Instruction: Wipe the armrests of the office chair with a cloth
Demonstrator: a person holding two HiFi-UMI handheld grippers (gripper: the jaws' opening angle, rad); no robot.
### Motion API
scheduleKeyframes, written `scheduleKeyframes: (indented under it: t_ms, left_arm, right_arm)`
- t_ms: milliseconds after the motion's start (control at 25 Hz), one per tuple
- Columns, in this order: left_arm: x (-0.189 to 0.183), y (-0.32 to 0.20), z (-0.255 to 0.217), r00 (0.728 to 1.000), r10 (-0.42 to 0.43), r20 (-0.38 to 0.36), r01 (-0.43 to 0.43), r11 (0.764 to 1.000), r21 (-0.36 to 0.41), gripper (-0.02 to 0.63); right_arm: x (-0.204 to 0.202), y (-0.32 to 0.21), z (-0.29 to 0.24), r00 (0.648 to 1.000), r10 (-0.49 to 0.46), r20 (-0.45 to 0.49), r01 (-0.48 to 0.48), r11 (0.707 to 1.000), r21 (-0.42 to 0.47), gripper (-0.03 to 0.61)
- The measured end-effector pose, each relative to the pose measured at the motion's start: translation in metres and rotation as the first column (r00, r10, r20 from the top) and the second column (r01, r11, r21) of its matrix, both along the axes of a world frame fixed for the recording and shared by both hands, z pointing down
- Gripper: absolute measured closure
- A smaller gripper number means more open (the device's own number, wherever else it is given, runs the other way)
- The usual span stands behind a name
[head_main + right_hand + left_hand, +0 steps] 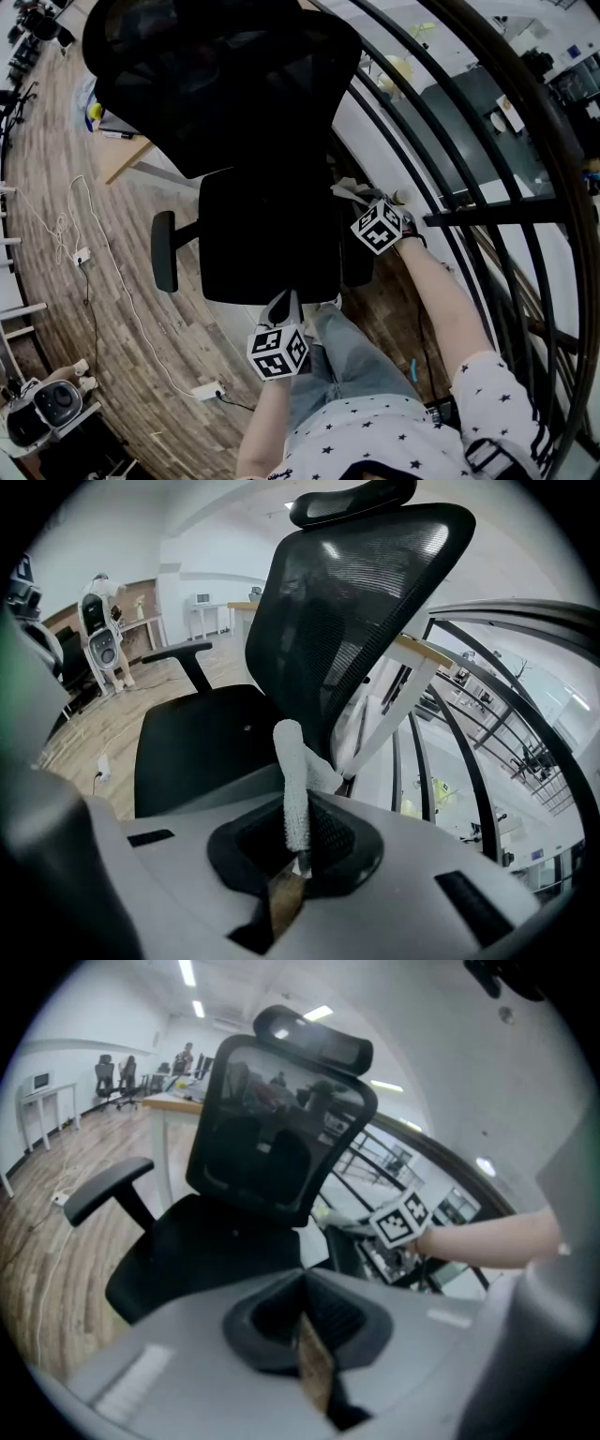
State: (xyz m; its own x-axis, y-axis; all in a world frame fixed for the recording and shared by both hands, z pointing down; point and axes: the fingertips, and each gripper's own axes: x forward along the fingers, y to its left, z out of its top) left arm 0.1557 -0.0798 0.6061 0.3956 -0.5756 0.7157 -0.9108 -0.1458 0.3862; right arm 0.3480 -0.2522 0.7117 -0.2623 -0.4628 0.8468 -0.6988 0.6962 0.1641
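- Left-hand armrest: seen at the left side of the office chair in the head view. Its long axis runs front to back, and it is well apart from both claws.
- Left claw: jaws are pressed together with nothing held. It is positioned at the seat's front edge.
- Right claw: jaws are clamped on the white cloth, which stands up out of them (a loose fold droops to one side).
- Right-hand armrest: a dark pad just right of the seat, below and just beside the right claw. Contact with the cloth cannot be confirmed. It is judged that the cloth must be lowered onto the pad and drawn along its length.
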Motion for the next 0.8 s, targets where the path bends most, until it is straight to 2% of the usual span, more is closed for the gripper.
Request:
scheduleKeyframes:
  t_ms: [800]
  left_arm:
    - [0.002,0.035,-0.007,1.0,0.013,-0.01,-0.013,1.0,0.006,0.606]
  right_arm:
    - [-0.007,0.046,0.0,1.0,-0.024,-0.003,0.024,0.999,-0.035,0.554]
